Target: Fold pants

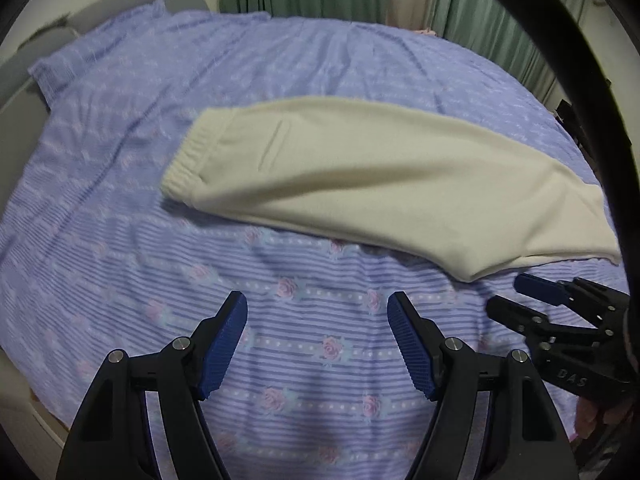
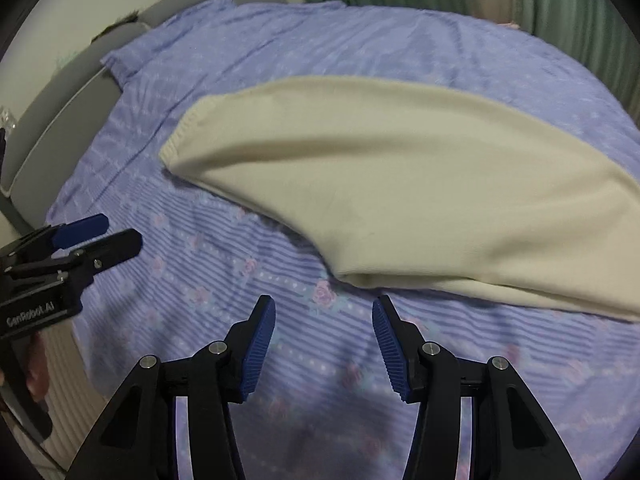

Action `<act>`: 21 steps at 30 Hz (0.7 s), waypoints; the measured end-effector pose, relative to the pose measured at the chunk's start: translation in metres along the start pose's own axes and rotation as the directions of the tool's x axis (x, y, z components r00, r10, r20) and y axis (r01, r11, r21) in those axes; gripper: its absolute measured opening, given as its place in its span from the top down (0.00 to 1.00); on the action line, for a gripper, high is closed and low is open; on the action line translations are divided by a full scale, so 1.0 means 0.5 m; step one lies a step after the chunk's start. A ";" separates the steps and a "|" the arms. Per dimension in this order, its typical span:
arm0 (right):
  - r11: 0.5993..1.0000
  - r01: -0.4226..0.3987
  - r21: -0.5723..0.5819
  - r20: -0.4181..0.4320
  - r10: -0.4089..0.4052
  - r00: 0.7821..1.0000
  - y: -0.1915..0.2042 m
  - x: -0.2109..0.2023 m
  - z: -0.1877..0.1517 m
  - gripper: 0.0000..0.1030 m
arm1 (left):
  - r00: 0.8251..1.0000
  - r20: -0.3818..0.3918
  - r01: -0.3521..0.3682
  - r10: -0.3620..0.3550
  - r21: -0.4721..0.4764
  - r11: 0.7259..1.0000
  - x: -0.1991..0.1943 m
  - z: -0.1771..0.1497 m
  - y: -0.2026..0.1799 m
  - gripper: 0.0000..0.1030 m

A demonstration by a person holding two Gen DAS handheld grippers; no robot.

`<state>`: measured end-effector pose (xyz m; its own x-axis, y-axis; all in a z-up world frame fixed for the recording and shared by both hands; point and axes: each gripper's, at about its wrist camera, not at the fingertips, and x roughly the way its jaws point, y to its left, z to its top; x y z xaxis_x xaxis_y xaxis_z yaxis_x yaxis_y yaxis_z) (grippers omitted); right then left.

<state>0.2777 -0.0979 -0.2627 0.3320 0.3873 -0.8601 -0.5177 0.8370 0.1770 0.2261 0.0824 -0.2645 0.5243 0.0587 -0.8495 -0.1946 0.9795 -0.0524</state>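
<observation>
on bedsheet (image 1: pixel 120 184): cream pants (image 1: pixel 360 184), untouched

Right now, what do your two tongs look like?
Both look alike: the left tongs and the right tongs are black plastic frames with silver screws and two fingers tipped with ribbed blue pads. White letters on the left one's side read GenRobot.AI.
</observation>
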 end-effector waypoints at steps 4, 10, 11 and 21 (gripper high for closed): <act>1.000 -0.018 0.012 -0.017 0.018 1.000 -0.009 0.056 0.012 0.50 | 1.000 -0.026 0.005 -0.006 -0.014 1.000 0.045 -0.012 0.000 0.30; 0.999 -0.036 0.033 -0.027 0.037 0.999 -0.018 0.099 0.040 0.51 | 0.999 -0.031 0.010 -0.011 -0.018 1.000 0.061 -0.003 0.006 0.30; 0.998 -0.046 0.048 -0.019 0.047 0.999 -0.022 0.098 0.046 0.51 | 1.000 -0.030 0.008 -0.008 -0.020 1.000 0.060 -0.002 0.006 0.30; 0.997 -0.053 0.054 -0.046 0.055 0.997 -0.024 0.125 0.026 0.51 | 1.000 -0.025 -0.008 0.007 -0.026 1.000 0.062 0.014 0.018 0.30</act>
<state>0.3149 -0.0785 -0.3125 0.2658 0.4147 -0.8703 -0.4914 0.8349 0.2478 0.2463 0.0942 -0.2877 0.5020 0.0608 -0.8628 -0.2202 0.9736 -0.0596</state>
